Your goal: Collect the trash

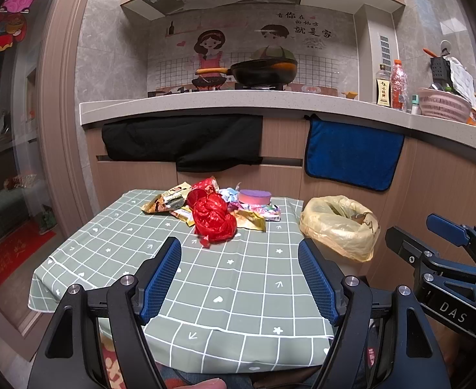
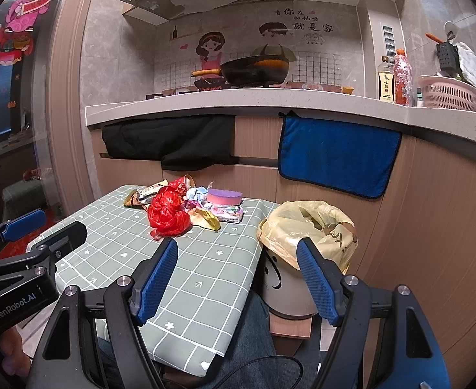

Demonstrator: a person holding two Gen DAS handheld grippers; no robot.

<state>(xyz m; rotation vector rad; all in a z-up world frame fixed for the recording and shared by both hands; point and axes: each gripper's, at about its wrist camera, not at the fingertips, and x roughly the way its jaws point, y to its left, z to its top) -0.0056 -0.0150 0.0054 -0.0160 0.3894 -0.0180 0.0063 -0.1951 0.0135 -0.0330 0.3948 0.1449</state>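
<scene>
Facing a small table [image 1: 225,291] with a checked cloth, we hold both grippers back from the work: the left gripper [image 1: 239,278] and the right gripper [image 2: 238,278] each have their jaws spread wide with nothing between them. The trash [image 1: 212,207] sits in a heap at the far edge of the table, well apart from both. The red bag [image 1: 213,217] at the front looks light, soft and crumpled, so we judge it will squash under the pads; pinching a thick bunched fold near its middle seems safest, since a thin film edge could slip. The wrappers [image 1: 166,202] around it look flat, glossy and slippery, best taken by a raised corner. The sponge [image 1: 255,196] behind looks springy and easy to clamp across its sides. Just right of the table stands the bin [image 2: 286,288], lined with a yellow bag [image 2: 306,227] whose mouth gapes open; something already lies inside, though we cannot tell what.
</scene>
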